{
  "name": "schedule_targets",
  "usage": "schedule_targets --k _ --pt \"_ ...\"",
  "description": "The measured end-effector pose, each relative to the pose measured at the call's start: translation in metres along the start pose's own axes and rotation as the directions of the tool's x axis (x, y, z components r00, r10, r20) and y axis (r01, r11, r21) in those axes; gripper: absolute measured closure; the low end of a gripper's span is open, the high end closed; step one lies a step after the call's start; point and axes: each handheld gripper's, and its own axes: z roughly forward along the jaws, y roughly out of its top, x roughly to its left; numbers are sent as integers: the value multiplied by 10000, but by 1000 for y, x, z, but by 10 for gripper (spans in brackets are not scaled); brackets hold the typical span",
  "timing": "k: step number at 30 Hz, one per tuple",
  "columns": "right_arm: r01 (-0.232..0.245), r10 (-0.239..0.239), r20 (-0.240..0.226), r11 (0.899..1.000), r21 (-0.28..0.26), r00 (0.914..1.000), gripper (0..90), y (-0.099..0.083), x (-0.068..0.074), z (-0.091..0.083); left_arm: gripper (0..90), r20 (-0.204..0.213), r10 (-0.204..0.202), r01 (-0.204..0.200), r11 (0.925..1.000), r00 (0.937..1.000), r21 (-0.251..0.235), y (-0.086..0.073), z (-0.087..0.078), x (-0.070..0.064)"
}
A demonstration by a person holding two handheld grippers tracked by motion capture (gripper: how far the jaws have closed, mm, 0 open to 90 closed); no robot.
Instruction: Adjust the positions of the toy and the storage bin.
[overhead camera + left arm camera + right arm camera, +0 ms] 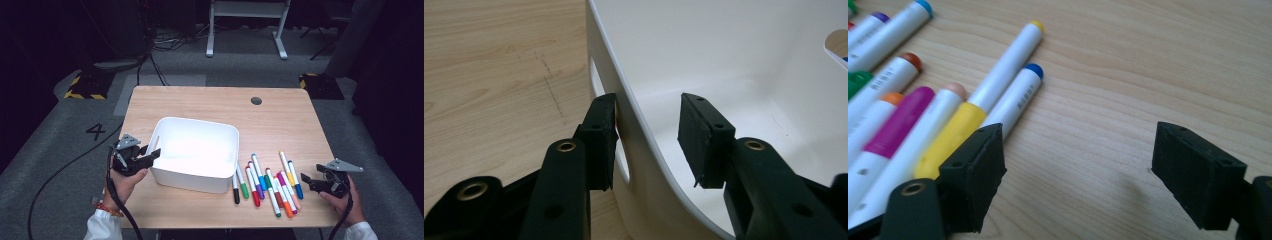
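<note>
Black jaws astride white bin [704,65] wall (smooth, seemingly empty).

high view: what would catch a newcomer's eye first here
The white bin in the middle of the wooden table stands out, with the left gripper open astride its left wall. To its right lies a row of coloured markers, and the open right gripper sits beside them.

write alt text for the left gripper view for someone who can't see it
The left gripper has its two black jaws open astride the side wall of a white tub, one jaw outside by the handle slot and one inside. Light wooden table lies to the left of the tub.
</note>
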Motion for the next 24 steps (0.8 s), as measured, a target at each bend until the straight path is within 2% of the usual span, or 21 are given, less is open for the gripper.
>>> schedule_targets --k 3,7,10,16,19,24 --pt "76 -79 -229 9999 -122 9997 223 1 4 -3 565 33 9 -9 10000 10000 3 -1 2 -8" --pt "428 -425 -142 9988 225 9990 265 0 9 2 549 92 182 -182 9998 9998 28 -1 4 -18" --pt "445 -442 -88 9980 438 9990 353 -3 9 7 534 126 219 -219 9998 9997 -12 -2 7 -25" --pt "262 -258 -102 9989 380 9996 347 -4 7 7 518 229 175 -173 9998 9996 -108 -2 12 -34" --pt "358 -361 66 9984 443 9993 333 -4 7 8 509 161 219 -217 9997 9996 -139 -2 14 -38" --pt "221 -236 313 9986 480 9992 323 -6 1 6 504 259 108 -102 9997 9996 -238 -2 17 -43"
